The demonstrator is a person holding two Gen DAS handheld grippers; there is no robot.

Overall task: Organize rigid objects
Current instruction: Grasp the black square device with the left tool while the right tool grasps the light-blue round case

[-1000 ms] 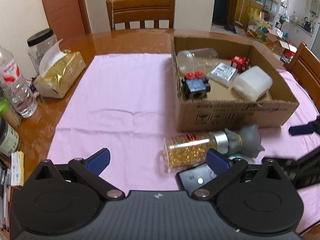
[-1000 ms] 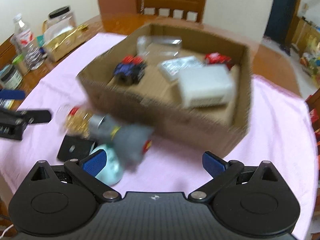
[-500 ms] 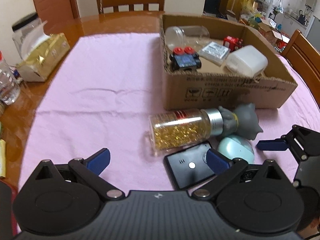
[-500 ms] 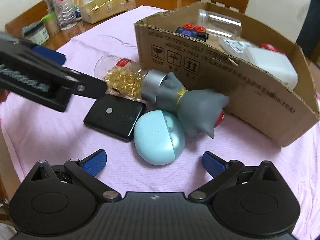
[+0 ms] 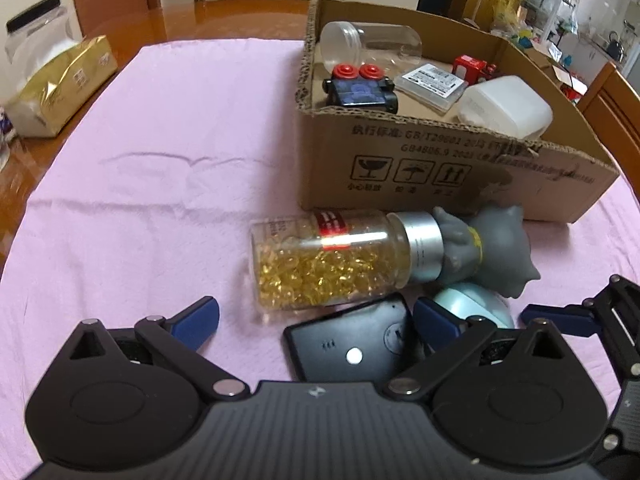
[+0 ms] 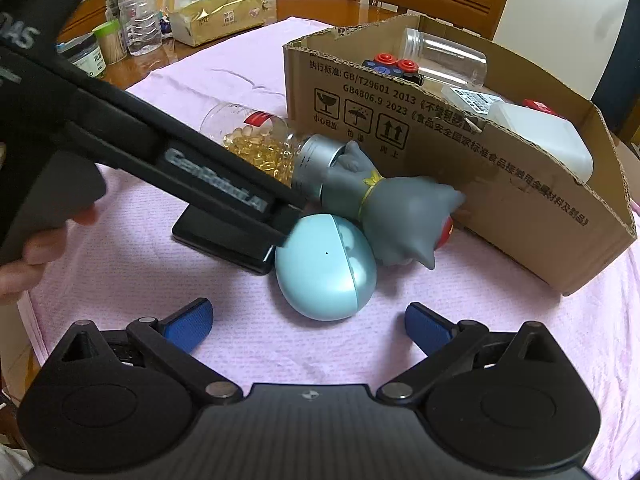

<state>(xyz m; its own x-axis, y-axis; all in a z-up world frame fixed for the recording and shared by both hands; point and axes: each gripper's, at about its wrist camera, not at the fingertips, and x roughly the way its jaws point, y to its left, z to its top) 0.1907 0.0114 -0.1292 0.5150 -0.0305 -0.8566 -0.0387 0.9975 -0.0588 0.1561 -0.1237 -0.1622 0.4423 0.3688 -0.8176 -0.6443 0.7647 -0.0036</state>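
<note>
Both grippers have closed in on the leftover pile since a second ago. Left gripper (image 5: 316, 316) wide open over the black device (image 5: 352, 348); right gripper (image 6: 308, 320) wide open framing the blue egg (image 6: 326, 266). Pill bottle (image 5: 328, 260) and grey figure (image 6: 396, 208) lie on the desk against the box (image 6: 500, 184). I'd expect grasps next.

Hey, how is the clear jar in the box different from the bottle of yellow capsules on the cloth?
The clear jar lies inside the cardboard box; the capsule bottle lies outside it on the pink cloth. The jar looks empty, while the bottle is partly filled with yellow capsules. The jar's lid is clear; the bottle's cap is silver. Both are see-through and lie on their sides.
</note>
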